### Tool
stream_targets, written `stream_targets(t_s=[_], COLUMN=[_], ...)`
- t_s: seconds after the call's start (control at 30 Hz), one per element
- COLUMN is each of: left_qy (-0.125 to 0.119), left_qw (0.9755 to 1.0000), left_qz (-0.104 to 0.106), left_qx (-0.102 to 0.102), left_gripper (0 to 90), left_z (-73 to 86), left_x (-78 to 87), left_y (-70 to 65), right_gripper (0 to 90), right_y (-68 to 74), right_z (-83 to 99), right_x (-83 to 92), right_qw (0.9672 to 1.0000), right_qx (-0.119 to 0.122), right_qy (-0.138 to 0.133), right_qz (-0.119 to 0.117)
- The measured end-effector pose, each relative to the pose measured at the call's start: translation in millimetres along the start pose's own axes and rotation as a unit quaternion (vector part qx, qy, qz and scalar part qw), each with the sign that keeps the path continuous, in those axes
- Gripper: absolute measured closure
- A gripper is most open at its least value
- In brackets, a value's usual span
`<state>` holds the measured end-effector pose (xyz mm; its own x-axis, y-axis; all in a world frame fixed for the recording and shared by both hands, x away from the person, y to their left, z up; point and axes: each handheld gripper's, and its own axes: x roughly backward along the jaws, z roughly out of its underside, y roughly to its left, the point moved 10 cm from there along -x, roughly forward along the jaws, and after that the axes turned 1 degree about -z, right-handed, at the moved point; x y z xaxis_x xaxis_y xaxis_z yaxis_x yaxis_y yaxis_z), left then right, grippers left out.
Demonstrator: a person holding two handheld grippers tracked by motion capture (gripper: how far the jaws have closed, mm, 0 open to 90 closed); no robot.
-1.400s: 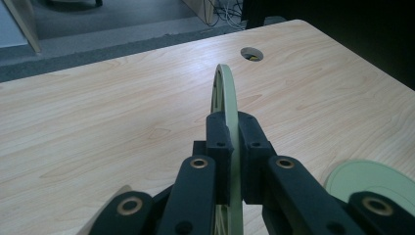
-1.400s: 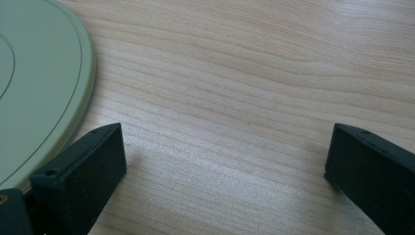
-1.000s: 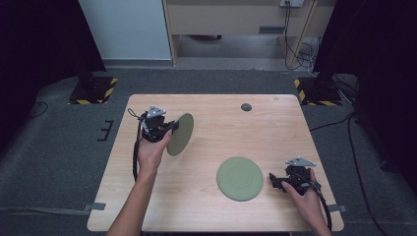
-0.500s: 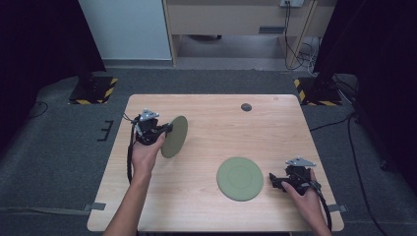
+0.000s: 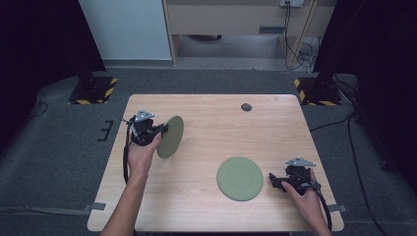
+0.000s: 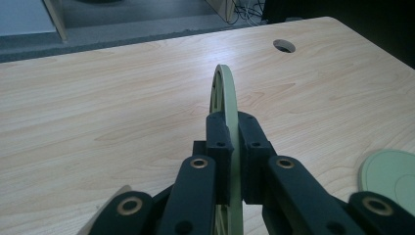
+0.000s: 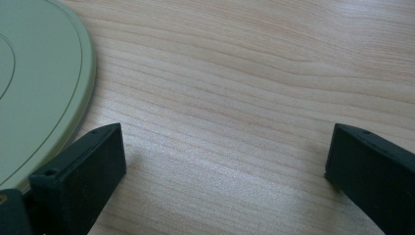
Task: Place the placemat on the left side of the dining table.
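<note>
Each black two-jaw left gripper (image 5: 164,129) and right gripper (image 5: 273,181) carried a grey three-cornered plate and a trailing black cable; jaw arms showed brass-ringed screw holes (forearms were bare, unsleeved).

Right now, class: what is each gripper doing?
Left gripper: shut on the raised green plate.
Right gripper: open, holding nothing.

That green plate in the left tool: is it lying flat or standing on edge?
On edge. The left tool pinches the held plate by its rim, tipped up, unlike the flat plate on the table.
</note>
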<state>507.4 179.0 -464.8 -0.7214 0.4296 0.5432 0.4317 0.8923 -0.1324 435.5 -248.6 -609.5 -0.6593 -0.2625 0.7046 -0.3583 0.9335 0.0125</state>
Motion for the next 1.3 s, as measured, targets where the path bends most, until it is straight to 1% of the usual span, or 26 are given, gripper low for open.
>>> stream_targets(t_s=[0.53, 1.0, 1.3], left_qy=[0.001, 0.0, -0.001], left_qw=[1.0, 0.9999, 0.9998], left_qz=[-0.007, -0.01, -0.017], left_qx=[0.005, 0.01, 0.014], left_gripper=[85.3, 85.3, 85.2], left_z=[4.6, 7.0, 8.9], left_x=[4.4, 5.7, 8.8], left_y=[10.6, 16.1, 23.9], right_gripper=[1.6, 1.7, 1.6], right_y=[0.0, 0.0, 0.1], right_z=[-0.1, -0.1, -0.1], right_x=[-0.2, -0.2, -0.2], right_qw=[1.0, 1.0, 1.0], right_qx=[0.001, 0.001, 0.0], right_qy=[0.0, 0.0, 0.0], right_qz=[0.0, 0.0, 0.0])
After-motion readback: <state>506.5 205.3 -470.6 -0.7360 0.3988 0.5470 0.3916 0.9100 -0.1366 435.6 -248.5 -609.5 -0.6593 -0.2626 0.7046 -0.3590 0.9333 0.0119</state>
